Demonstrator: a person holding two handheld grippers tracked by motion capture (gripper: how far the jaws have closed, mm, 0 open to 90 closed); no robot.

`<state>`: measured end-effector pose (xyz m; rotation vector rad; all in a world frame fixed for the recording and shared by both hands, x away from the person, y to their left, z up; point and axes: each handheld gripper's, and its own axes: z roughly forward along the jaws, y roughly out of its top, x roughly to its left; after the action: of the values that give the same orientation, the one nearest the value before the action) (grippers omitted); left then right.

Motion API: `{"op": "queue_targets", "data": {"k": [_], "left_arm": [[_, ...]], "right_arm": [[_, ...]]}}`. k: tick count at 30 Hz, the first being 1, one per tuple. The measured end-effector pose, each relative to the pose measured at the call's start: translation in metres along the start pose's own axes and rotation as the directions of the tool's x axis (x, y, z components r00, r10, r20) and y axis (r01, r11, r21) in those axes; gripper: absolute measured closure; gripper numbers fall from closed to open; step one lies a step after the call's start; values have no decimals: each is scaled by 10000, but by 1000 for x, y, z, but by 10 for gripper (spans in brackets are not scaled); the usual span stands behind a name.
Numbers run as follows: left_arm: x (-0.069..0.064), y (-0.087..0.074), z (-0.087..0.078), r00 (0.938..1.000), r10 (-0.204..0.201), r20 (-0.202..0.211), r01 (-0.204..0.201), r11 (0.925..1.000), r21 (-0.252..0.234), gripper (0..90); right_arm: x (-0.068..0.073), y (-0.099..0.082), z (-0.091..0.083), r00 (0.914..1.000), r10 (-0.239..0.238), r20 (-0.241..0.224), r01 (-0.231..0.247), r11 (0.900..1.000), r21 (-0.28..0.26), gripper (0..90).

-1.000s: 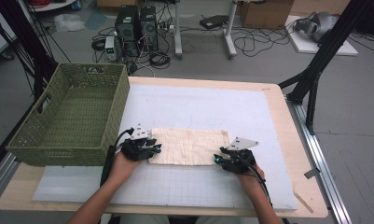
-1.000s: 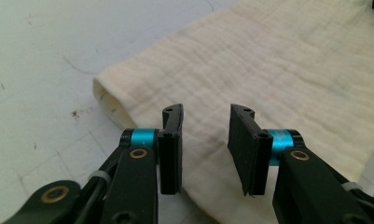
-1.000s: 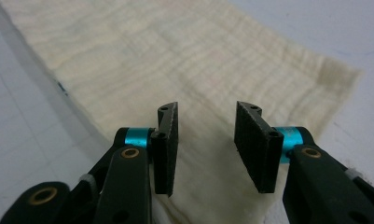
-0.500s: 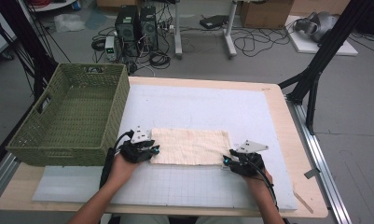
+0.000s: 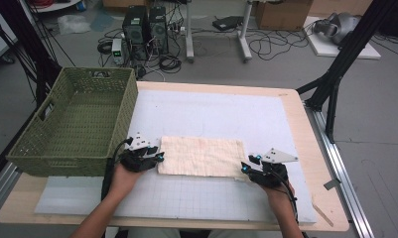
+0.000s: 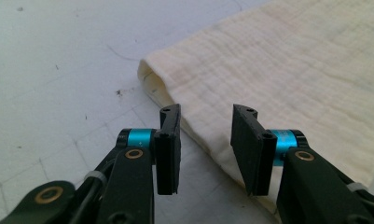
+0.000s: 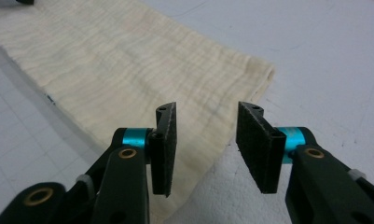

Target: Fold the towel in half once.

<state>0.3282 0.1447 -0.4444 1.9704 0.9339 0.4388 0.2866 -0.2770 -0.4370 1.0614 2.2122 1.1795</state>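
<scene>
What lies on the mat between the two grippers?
In the high view, the folded cream cloth spans the whole stretch from the left gripper to the right gripper; both stand open at its ends.

- The folded cloth (image 5: pixel 201 156) is cream woven fabric, matt, with a crinkled, gauzy texture.
- The mat (image 5: pixel 226 114) looks like smooth white plastic, lightly speckled, printed with a grid.
- The basket (image 5: pixel 77 124) is green wicker-like weave.
- The worktop (image 5: pixel 298 119) edge is pale wood.
- The left claw (image 6: pixel 205 135) has matt black pads and glossy blue metal collars.
</scene>
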Motion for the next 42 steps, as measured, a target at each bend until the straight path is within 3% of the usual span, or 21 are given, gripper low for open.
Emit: {"op": "queue_targets", "data": {"k": [5, 11, 14, 18, 21, 25, 29, 32, 35, 38, 40, 42], "left_arm": [[-2, 1, -3, 9985, 6, 549, 8, 9997, -250, 651], [-9, -1, 1, 9943, 353, 1004, -355, 9994, 2, 674], [-11, -3, 5, 9944, 614, 856, -656, 9967, 477, 676], [-12, -3, 5, 9933, 998, 578, -1032, 9929, 588, 692], [-10, -3, 3, 9946, 994, 284, -1013, 9919, 773, 684], [-5, -3, 0, 9971, 753, 118, -759, 9949, 665, 653], [0, -1, -4, 9990, -174, 423, 177, 9998, -61, 546], [1, 2, -9, 9968, -358, 710, 414, 9960, -791, 443], [1, 5, -13, 9946, -556, 881, 682, 9867, -1476, 316], [3, 8, -18, 9908, -1018, 888, 1184, 9708, -2087, 163], [3, 9, -19, 9887, -1113, 1005, 1319, 9642, -2299, 148], [3, 9, -20, 9895, -998, 1047, 1222, 9638, -2369, 149]], "right_arm": [[6, -4, 15, 9973, -723, 86, 710, 9918, 1059, 620], [-3, -6, 11, 9988, -235, 426, 186, 9936, 1115, 599], [-4, -7, 10, 9993, -147, 358, 105, 9933, 1149, 588], [-4, -8, 7, 9998, -196, 40, 190, 9927, 1187, 561], [-4, -7, 2, 9999, -161, 28, 158, 9952, 968, 524], [-8, -5, -7, 9996, 48, 266, -58, 9992, 398, 455], [-13, -3, -17, 9972, 388, 645, -377, 9991, -178, 386], [-16, -3, -22, 9949, 518, 869, -481, 9979, -440, 343], [-19, -2, -26, 9925, 571, 1081, -502, 9966, -660, 290], [-19, -1, -28, 9908, 464, 1275, -370, 9965, -746, 205], [-18, -1, -28, 9895, 392, 1388, -299, 9972, -680, 176], [-17, 0, -30, 9899, 320, 1382, -214, 9967, -781, 149]]}}
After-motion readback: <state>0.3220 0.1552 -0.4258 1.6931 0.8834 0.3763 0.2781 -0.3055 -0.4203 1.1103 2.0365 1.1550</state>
